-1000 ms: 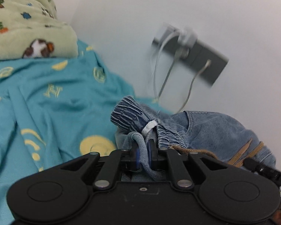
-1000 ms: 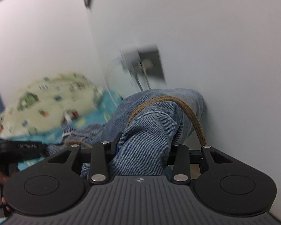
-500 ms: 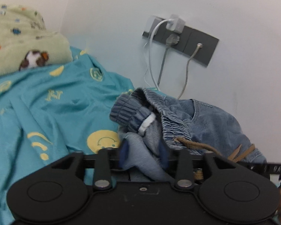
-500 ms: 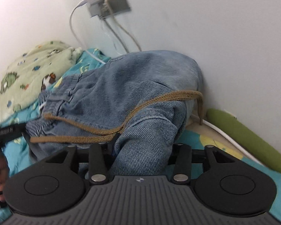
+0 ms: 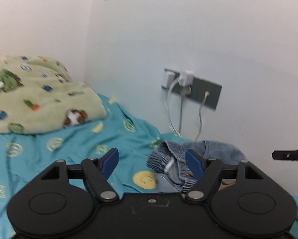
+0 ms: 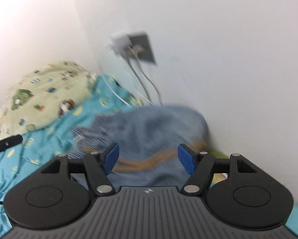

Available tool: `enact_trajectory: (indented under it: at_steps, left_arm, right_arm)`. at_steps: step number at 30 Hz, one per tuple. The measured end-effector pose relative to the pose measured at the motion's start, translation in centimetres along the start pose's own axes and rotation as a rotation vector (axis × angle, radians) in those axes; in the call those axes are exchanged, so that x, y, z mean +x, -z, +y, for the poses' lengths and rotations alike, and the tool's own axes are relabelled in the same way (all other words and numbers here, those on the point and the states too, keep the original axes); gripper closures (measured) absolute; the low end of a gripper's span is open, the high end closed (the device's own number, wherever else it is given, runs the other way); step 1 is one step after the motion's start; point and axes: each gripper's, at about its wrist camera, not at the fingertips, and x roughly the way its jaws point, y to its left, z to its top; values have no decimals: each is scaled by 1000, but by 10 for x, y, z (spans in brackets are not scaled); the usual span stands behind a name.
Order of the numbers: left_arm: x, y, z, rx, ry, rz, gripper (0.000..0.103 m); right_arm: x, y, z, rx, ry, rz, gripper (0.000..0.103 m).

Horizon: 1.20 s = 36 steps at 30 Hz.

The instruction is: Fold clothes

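Beyond both grippers' opening, empty jaws, the crumpled jeans point(image 6: 149, 127) lie against the wall.

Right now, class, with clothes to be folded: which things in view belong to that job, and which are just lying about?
Belongs to the job:
- blue denim trousers with a tan drawstring
- left gripper, jaws opening, gripping nothing
- right gripper, jaws opening, gripping nothing

Just lying about:
- pale green printed fleece blanket
- teal patterned bedsheet
- grey wall socket panel with plugged cables
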Motion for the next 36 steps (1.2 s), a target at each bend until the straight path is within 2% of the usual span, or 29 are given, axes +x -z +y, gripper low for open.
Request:
enact_trajectory:
  at_steps: [5,10,20,27,32,36]
  left_arm:
    - [-63,-19,12,-10,-67,-63,30]
    - [-128,-24,31,2,-157,-120,29]
    - [-233,-9,91,-55,-350,-181,24]
    - [-263,18,133,-76,-464,-171,21]
    - [-263,35,161,-117,-518,-165,16]
    - [-254,48,178,-106,-584,-161,12]
  right_arm:
    - [-27,-20,43,-83,-91,-60,34]
    - [-48,-25,94,-138,-184,-92,34]
    - [-65,1,201,-248,-394,-115,34]
    - [-52,22,270,-294,-512,-99,33]
    - [-38,38,312,-327,-552,-110,29]
    - [-18,45,337,-346,-572,-124,27]
